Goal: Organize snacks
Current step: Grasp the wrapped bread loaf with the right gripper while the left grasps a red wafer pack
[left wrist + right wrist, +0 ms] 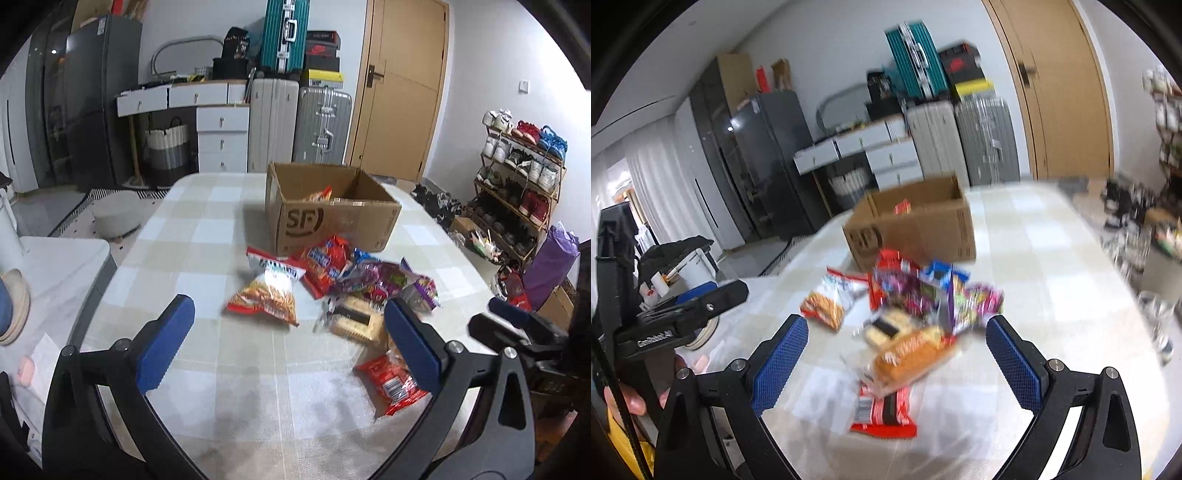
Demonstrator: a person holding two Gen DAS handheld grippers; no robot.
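An open cardboard box stands on the checkered table, with a snack packet inside; it also shows in the right wrist view. Several snack packets lie in a pile in front of it: an orange chips bag, red bags, a cracker pack, a red packet. The right wrist view shows a bread pack and a red packet. My left gripper is open and empty above the table. My right gripper is open and empty above the pile.
A white side table with bowls stands left. Suitcases, drawers and a door are behind. A shoe rack is right. The right gripper shows in the left wrist view.
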